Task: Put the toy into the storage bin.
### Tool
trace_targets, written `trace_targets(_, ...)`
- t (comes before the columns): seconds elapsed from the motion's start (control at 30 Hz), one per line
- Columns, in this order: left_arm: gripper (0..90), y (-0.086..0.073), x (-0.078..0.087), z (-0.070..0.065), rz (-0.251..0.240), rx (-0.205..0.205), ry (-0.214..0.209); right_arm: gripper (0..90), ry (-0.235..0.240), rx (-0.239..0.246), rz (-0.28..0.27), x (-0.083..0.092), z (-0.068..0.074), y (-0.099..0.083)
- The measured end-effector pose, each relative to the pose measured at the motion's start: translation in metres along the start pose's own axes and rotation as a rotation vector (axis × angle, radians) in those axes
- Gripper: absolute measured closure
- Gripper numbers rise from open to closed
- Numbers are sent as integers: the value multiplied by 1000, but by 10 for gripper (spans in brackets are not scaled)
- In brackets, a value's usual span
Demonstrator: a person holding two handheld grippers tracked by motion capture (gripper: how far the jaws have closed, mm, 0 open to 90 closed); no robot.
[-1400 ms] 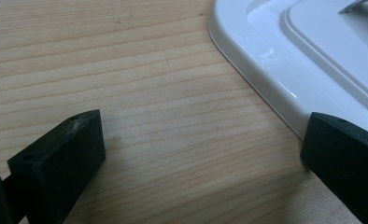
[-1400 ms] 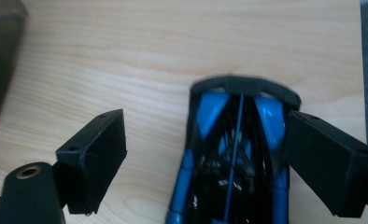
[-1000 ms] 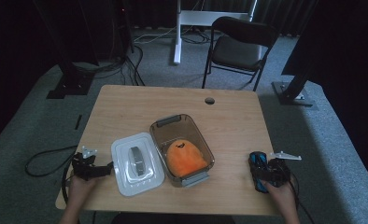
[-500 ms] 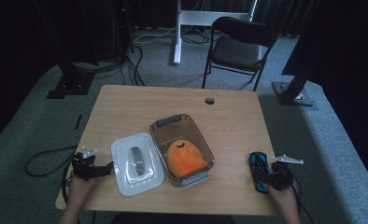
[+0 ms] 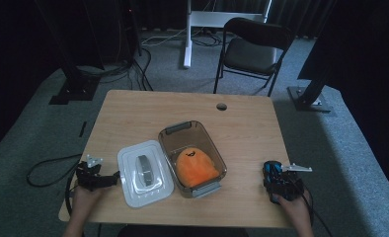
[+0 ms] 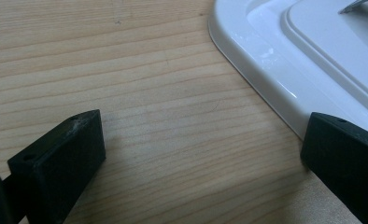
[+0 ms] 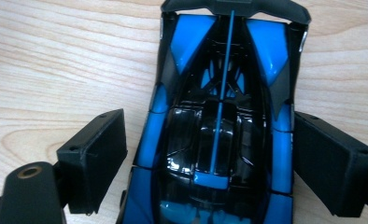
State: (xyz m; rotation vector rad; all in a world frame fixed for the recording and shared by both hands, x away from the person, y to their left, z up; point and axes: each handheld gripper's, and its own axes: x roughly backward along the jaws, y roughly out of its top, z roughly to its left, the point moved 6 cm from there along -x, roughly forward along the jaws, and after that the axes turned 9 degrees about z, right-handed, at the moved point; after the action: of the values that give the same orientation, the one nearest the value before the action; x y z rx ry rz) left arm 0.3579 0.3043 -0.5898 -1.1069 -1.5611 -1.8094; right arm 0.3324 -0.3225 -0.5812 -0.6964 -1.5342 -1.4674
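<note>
Dark room, grey carpet, 1 folding chair (image 5: 252,52) behind a light wood table (image 5: 148,113).

Toy car (image 7: 219,126) sits near the table's right front edge, between the jaws of the right tongs (image 5: 274,174). Long axis runs roughly front-to-back on the table, same line as the tongs. Can't tell nose from tail: the far end has a dark crossbar, prob a wing, not sure. Look: glossy blue panels over black body, thin blue stripe down the centerline, dark canopy mid-body.

Right tongs: jaws spread, one each side of the car. Right jaw at or nearly at the car's flank, small gap on the left jaw; not clamped.

Left tongs (image 5: 112,178): released, nothing between the jaws, bare wood under them. One jaw just beside the edge of the white lid (image 6: 285,60); contact unclear.

Count: 1 car, 1 white lid w/ grey handle, lying flat, 1 clear grey bin (image 5: 170,136) w/ 1 orange plush (image 5: 196,167) inside. Lid sits just left of the bin. 2 tongs, 1 per hand.
</note>
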Motion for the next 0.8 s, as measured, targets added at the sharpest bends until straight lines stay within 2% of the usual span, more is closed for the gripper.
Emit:
trace_targets(0.2, 2, 0, 0, 0, 0, 1, 0, 137, -9, 5, 13, -1, 0, 0)
trace_targets(0.33, 2, 0, 0, 0, 1, -1, 0, 143, -35, 12, 19, -3, 1, 1)
trace_targets(0.43, 2, 0, 0, 0, 0, -2, -1, 160, -52, 18, 24, -3, 1, 1)
trace_targets(0.5, 2, 0, 0, 0, 0, -1, -1, 202, -68, 27, 26, -2, 1, 1)
trace_targets(0.67, 2, 0, 0, 0, 0, -1, -1, 216, -72, 17, 32, -2, 2, 2)
trace_targets(0.8, 2, 0, 0, 0, 0, -2, -1, 232, -76, 28, 39, -1, 1, 2)
